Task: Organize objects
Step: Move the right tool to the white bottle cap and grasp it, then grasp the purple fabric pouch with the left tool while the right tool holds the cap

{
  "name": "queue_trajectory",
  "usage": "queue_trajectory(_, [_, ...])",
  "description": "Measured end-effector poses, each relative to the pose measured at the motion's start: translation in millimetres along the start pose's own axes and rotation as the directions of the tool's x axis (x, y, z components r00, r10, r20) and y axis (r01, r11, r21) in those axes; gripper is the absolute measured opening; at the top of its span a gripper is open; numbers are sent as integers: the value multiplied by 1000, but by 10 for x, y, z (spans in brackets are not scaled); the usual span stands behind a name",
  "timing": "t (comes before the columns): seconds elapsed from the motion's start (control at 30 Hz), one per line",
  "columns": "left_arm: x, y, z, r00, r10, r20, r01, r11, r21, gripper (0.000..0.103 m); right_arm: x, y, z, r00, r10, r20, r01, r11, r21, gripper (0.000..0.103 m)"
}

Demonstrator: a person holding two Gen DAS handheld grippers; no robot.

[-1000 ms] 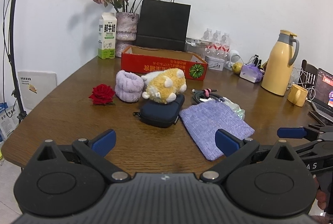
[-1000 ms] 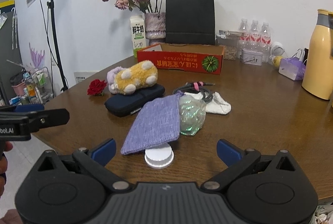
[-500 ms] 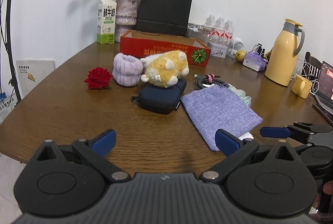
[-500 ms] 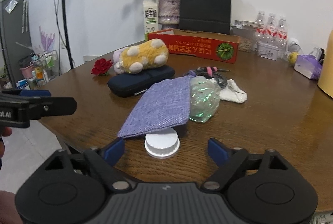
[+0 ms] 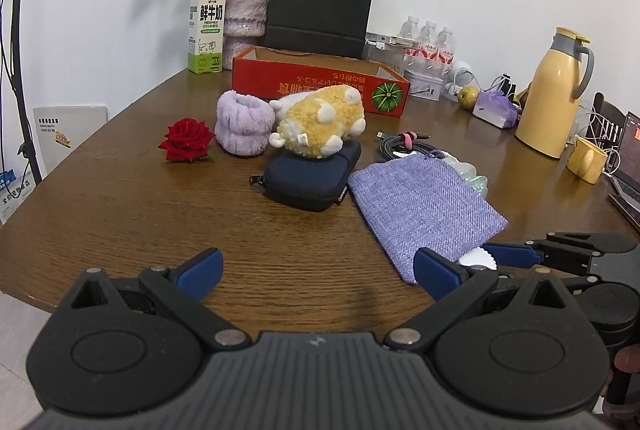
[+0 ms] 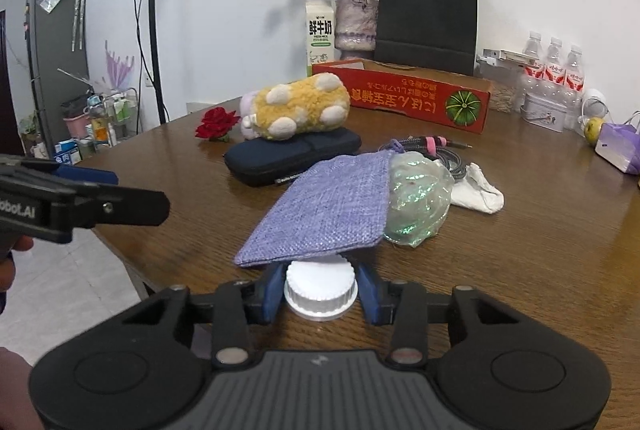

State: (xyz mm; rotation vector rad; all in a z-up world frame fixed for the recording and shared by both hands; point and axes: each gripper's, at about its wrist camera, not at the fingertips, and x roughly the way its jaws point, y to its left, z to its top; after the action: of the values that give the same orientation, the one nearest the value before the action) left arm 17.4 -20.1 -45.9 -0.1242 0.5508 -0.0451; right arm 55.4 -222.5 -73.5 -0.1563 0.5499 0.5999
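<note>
Table (image 6: 540, 270) near edge: right hand-held gripper (image 6: 320, 292) clenched on white cap (image 6: 320, 286) under purple pouch (image 6: 332, 206); left hand-held gripper (image 5: 316, 268) released.

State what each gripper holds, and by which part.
The right gripper grips the white ridged cap by its opposite sides. The left gripper is open and holds nothing.

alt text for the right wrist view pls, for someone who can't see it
The right gripper has its jaws shut on a white ribbed cap at the near edge of a wooden table, with a corner of a purple woven pouch lying over the cap. Behind sit an iridescent bag, a navy case with a yellow plush toy on it, and a red cardboard box.
</note>
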Motion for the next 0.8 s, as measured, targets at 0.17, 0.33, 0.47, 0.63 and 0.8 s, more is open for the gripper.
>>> queue_trajectory(0.17, [14,-31,29,1000,-3,-4,3,1000,-1,103,-81,-71,-11,1000,-20,15,20,1000,8,39])
queue_trajectory(0.33, [66,-123,88,1000,-18,-14,18,1000,2,103,-179,-195,-31,998,-59,27,59,998,21,39])
queue_trajectory(0.47, [143,-216,147,999,-41,-27,41,999,-5,103,-238,-320,-22,995,-91,36,90,996,29,39])
queue_trajectory(0.63, [246,-374,228,997,-68,-36,68,998,-6,103,-298,-448,15,992,-115,55,113,993,30,39])
queue_trajectory(0.8, [394,-523,287,995,-79,-55,79,997,7,103,-311,-579,36,989,-129,67,128,991,30,39])
